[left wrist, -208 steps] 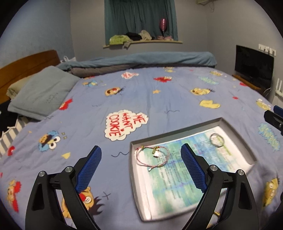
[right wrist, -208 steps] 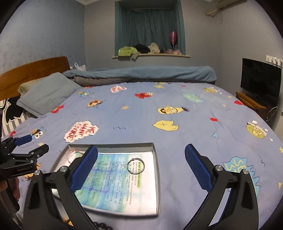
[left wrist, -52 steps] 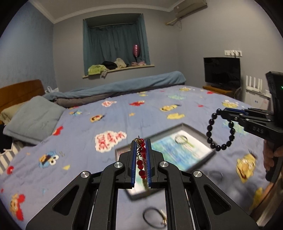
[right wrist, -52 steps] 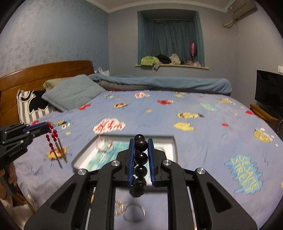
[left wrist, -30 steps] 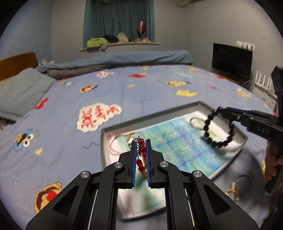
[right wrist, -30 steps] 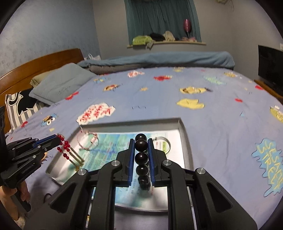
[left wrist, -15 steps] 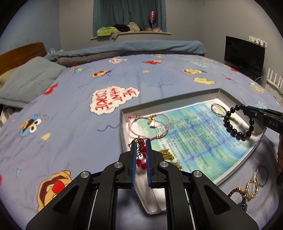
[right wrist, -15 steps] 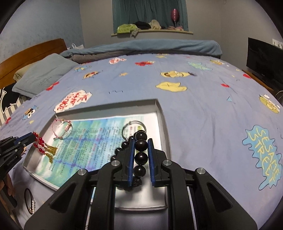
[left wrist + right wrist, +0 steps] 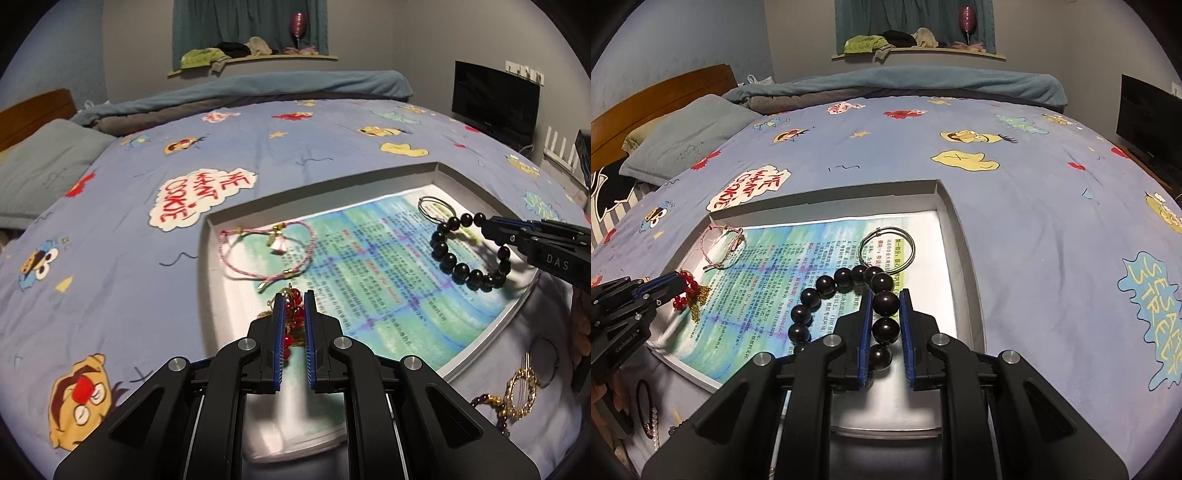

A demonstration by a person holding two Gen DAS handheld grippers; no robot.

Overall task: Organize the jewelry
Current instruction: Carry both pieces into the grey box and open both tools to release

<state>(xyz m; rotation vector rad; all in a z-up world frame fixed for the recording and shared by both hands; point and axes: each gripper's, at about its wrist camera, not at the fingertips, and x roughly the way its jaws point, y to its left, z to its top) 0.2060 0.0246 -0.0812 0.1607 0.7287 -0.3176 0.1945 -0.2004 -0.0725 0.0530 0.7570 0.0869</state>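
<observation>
Risk assessment, left wrist view first. The left gripper [image 9: 294, 321] has its fingers pinching a red bead bracelet [image 9: 291, 317] with a gold tassel, low over the near left corner of the grey tray [image 9: 332, 181] that sits on the bed [image 9: 147, 166]. A pink cord bracelet [image 9: 267, 251] lies in the tray just beyond the fingertips. If the red beads are let go here, the tassel could land across the cord and tangle with it. The tray wall is also close on the left, so a drop slightly off line may spill onto the bed. Outside the tray at the near right lie a gold ornament [image 9: 522, 387] and a thin ring [image 9: 546, 362], not yet put away.

Right wrist view. The right gripper [image 9: 885, 325] has its fingers pinching a black bead bracelet [image 9: 842, 295], whose free loop already rests on the printed paper [image 9: 783, 266] lining the tray. A silver bangle [image 9: 886, 245] lies touching or nearly touching the far beads; which, I cannot tell. On release the round beads may roll against the bangle or overlap it. The paper is loose, and dragging the beads could shift it.
</observation>
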